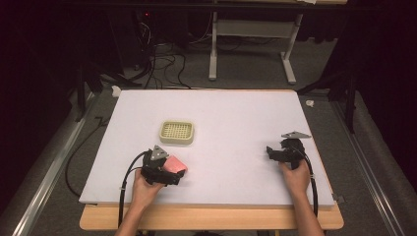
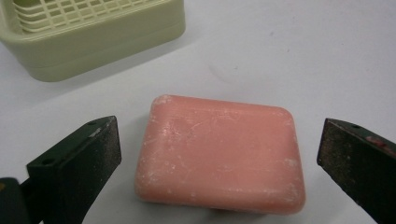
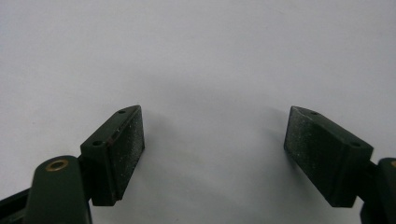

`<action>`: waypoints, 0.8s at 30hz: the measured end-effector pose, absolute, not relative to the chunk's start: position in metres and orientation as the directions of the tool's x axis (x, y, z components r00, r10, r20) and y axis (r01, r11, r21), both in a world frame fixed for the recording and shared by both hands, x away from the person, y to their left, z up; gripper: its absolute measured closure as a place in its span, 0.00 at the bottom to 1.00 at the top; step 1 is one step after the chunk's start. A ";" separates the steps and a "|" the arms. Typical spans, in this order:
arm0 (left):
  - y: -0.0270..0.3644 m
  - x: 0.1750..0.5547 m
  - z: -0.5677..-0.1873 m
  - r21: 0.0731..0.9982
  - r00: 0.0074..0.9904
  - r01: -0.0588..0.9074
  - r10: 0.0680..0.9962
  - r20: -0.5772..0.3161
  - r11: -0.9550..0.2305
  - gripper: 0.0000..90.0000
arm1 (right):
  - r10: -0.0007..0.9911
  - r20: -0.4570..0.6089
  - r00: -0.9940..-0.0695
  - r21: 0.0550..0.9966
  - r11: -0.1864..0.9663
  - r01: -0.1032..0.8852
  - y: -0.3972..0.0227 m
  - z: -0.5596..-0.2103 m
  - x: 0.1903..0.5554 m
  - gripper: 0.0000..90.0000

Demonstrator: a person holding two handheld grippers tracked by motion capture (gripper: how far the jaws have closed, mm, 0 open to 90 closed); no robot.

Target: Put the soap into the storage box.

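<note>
A pink bar of soap [image 2: 219,154] lies flat on the white table, between the wide-apart jaws of my left gripper [image 2: 219,161]; neither pad touches it. From above, the soap [image 1: 175,163] shows just right of the left gripper [image 1: 172,172] near the table's front left. A pale green soap dish [image 1: 176,132] with a slotted grid top stands a little beyond the soap, its corner near in the left gripper view [image 2: 93,42]. My right gripper [image 3: 212,144] is open over bare white table, held at the front right [image 1: 273,153].
The white mat [image 1: 236,113] covers a wooden table whose front edge runs under my forearms. Cables trail from both grippers off the front. Beyond the table are a grey floor, cables and a white stand's legs [image 1: 251,54].
</note>
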State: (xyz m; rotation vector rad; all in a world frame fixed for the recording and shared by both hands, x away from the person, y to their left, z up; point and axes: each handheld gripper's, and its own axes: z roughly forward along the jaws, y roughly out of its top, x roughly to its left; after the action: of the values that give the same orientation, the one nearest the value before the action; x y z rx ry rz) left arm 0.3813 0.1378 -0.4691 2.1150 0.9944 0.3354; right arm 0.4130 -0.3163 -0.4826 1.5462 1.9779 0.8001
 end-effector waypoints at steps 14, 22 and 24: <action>0.125 0.383 -0.478 0.692 0.675 0.544 0.737 -0.025 -0.475 0.01 | 0.973 -0.030 -0.229 0.712 0.182 0.678 -0.316 -0.483 0.413 0.23; 0.121 0.385 -0.483 0.672 0.672 0.554 0.741 -0.012 -0.492 0.02 | 0.973 -0.030 -0.229 0.712 0.182 0.678 -0.316 -0.483 0.413 0.23; 0.121 0.386 -0.484 0.674 0.673 0.553 0.740 -0.014 -0.490 0.03 | 0.973 -0.030 -0.229 0.712 0.182 0.678 -0.316 -0.483 0.413 0.23</action>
State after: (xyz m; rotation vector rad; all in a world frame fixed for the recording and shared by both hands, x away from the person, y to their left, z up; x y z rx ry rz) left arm 0.3857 0.1205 -0.4839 2.2240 0.9910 0.3667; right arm 0.4130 -0.3163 -0.4826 1.5464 1.9778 0.8002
